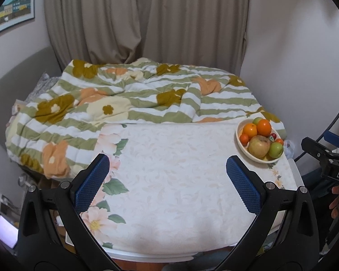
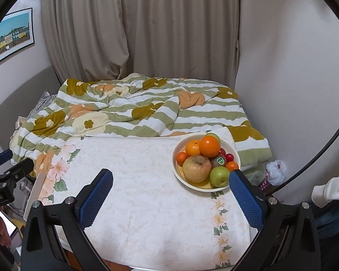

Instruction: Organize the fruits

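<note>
Fruit all gathered in a cream bowl (image 2: 178, 169) at the far right corner of the table (image 2: 147, 203), on the floral tablecloth (image 1: 169, 180). In the bowl: a large russet apple (image 2: 196, 168) at front, a green apple (image 2: 219, 176) to its right, two big oranges (image 2: 209, 146) heaped behind, small mandarins (image 2: 182, 158) at the edges, a kiwi with a green sticker (image 2: 218, 160), red cherry tomatoes (image 2: 229, 157). No loose fruit anywhere on the cloth.

Left gripper (image 1: 168, 181) held over the near middle of the table, blue pads spread wide, nothing between them. Right gripper (image 2: 170, 199) likewise spread and empty, its right pad just short of the bowl's near rim.

Step in hand: unclear. Fits fruit already collected into the bowl, or a full bowl waiting to be sorted out onto the cloth. No move called for that only one reading supports.

Handling note: pile is heaped, round pieces likely to roll if bowl is nudged. Striped quilt (image 1: 124, 103) behind the table.
</note>
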Motion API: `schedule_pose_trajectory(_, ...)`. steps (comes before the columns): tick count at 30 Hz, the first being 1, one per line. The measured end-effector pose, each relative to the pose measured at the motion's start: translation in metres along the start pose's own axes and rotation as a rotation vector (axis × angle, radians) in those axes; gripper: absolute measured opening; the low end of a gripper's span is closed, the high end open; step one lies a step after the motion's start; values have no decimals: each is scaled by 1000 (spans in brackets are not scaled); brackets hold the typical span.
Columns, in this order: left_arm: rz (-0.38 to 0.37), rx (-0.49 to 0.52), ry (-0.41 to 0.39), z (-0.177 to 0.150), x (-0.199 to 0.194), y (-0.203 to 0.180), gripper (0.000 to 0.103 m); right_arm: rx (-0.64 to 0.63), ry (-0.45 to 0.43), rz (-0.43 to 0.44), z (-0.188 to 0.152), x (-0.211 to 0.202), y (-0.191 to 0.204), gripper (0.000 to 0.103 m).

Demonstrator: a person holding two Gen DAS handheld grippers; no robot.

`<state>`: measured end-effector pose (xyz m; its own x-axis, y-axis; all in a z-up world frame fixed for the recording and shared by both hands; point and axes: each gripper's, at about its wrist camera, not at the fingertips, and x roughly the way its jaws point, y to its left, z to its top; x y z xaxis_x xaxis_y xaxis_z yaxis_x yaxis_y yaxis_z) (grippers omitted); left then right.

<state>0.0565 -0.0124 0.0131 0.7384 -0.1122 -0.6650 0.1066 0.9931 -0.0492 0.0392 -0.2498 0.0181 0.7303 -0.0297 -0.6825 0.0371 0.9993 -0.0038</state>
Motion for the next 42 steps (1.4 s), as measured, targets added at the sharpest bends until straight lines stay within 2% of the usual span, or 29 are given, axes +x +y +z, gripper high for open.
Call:
schedule_pose_trajectory(21, 21, 17, -34, 2, -10, -16, 103, -15, -13, 10, 4, -2, -3, 102)
schedule_pose_trajectory(42, 5, 27, -45, 5, -9, -26, 103, -10, -17, 4, 2, -1, -6, 102)
